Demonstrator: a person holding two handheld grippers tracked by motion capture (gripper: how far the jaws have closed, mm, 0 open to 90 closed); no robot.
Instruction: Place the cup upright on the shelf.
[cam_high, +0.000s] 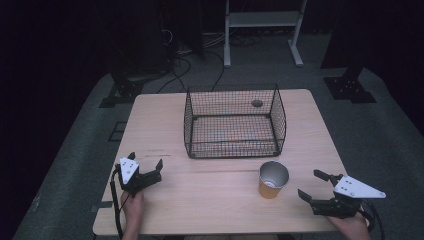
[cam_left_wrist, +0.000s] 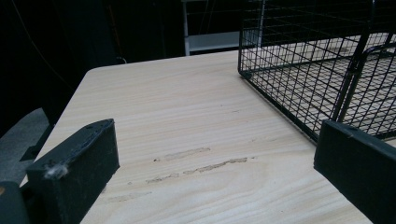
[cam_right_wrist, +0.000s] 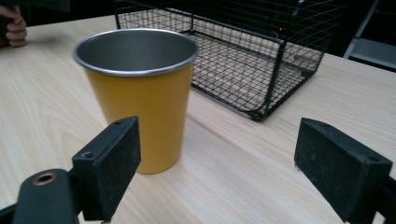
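Yellow on the outside and bare metal inside, the cup stands upright and empty on the worktop, lower right of centre in the high view, just in front of the black wire basket. The right hand-held gripper sits near it at the lower right, jaws spread wide and holding nothing. The left hand-held gripper, lower left, is likewise wide and empty. Both hands are cut off by the bottom edge, and the room beyond the worktop is too dark to read.
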